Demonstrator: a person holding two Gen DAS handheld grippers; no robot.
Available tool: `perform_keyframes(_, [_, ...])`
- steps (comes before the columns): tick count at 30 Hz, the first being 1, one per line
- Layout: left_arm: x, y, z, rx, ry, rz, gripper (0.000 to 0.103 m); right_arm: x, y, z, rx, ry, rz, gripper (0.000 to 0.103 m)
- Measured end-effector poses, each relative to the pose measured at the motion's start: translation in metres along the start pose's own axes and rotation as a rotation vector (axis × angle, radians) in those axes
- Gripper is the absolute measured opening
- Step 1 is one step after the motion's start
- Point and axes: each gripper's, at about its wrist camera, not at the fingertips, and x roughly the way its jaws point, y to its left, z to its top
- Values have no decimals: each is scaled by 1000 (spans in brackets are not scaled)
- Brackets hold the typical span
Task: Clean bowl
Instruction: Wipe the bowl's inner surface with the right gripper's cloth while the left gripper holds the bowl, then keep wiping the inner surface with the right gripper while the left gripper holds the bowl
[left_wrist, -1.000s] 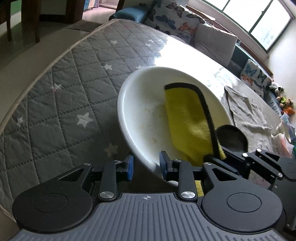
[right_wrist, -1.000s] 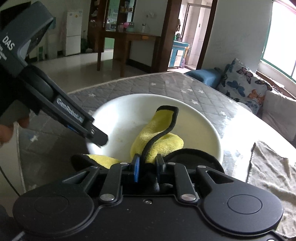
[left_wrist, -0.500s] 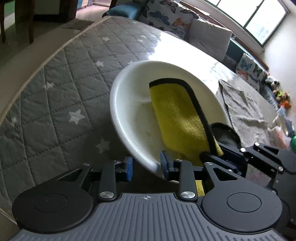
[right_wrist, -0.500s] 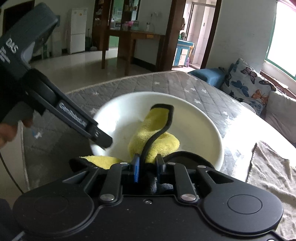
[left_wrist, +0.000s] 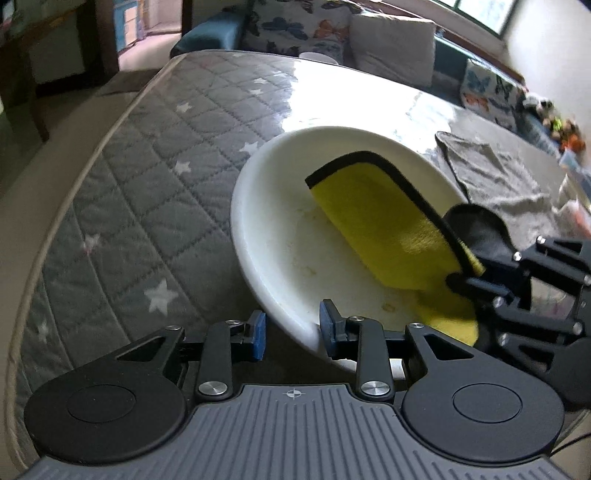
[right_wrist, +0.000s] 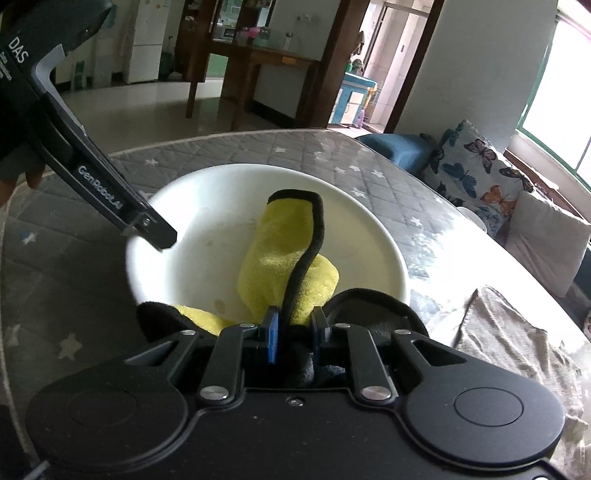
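A white bowl with faint yellowish smears stands tilted on the quilted table cover. My left gripper holds its near rim, one finger inside and one outside the wall. In the right wrist view the inner finger reaches over the rim of the bowl. A yellow cloth with black edging lies inside the bowl. My right gripper is shut on the bunched end of the cloth, at the bowl's near edge. The right gripper's body shows at the right of the left wrist view.
A grey quilted cover with white stars lies over the table, whose edge curves off to the left. A crumpled grey towel lies right of the bowl. Butterfly cushions sit beyond the table, and a wooden table stands further back.
The yellow cloth has swept across the inside of the bowl. The left gripper and bowl have turned somewhat over the table. Both grips are unchanged.
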Motion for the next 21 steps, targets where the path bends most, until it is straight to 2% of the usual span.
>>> perform_keyframes(5, [6,-3,12,83,2,30,32,8,-10,0,-16,4,-47,19])
perform_keyframes(10, [14,-2,21,114,12,46,32,17,-17,2,-18,6,-76,19])
perform_keyframes(16, [15,4,20,51,13,34,31,23,-17,1,4,8,-77,19])
perform_keyframes(21, [9,4,13,-46,10,19,31,20,-17,0,19,7,-64,19])
